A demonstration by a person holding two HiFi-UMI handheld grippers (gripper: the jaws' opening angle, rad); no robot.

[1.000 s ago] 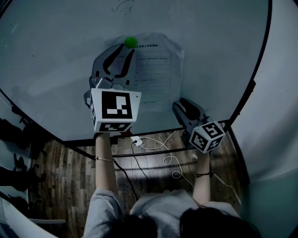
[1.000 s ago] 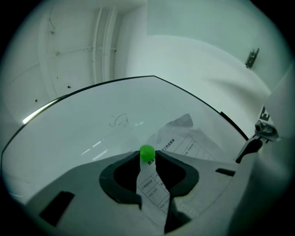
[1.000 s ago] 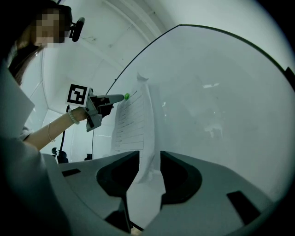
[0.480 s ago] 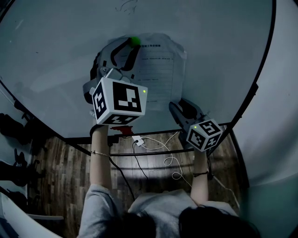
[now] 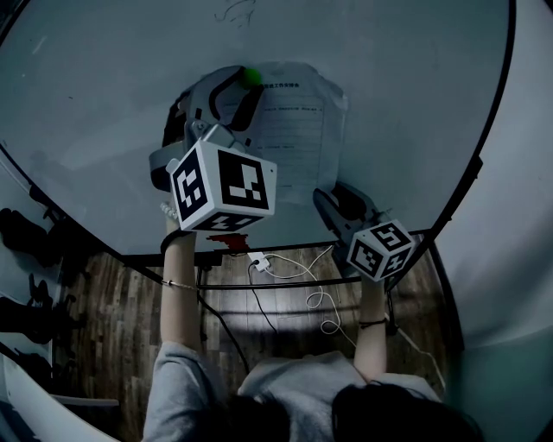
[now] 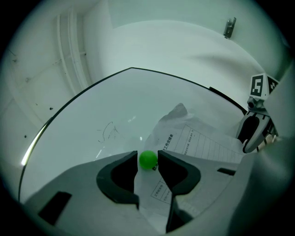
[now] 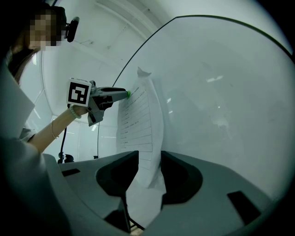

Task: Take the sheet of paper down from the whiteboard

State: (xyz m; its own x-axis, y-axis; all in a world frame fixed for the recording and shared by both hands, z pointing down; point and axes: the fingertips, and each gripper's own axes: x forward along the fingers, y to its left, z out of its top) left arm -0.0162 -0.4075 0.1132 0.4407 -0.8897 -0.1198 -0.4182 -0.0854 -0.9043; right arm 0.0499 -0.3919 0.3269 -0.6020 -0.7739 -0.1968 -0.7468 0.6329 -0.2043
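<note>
A printed paper sheet (image 5: 298,129) hangs on the whiteboard (image 5: 104,104), pinned at its top left by a green ball magnet (image 5: 251,76). My left gripper (image 5: 235,89) reaches up to that magnet (image 6: 148,159). Its jaws have just been opening, and the ball sits between the fingertips, nearly filling the gap. My right gripper (image 5: 333,195) is at the sheet's lower right corner. Its jaws opened slightly and stand apart, with the sheet's curled lower edge (image 7: 146,161) hanging loosely between them. In the right gripper view the left gripper (image 7: 120,94) points at the sheet's top.
The whiteboard has a thin black frame (image 5: 471,173) and a faint pen scribble (image 5: 235,10) near its top. Below it, a white plug and cables (image 5: 256,262) lie on the wooden floor. Dark chair-like shapes (image 5: 22,233) stand at the far left.
My left gripper has risen from just below the green magnet until the ball sits between its tips, and it has rolled. The right gripper has stayed at the sheet's lower corner.
</note>
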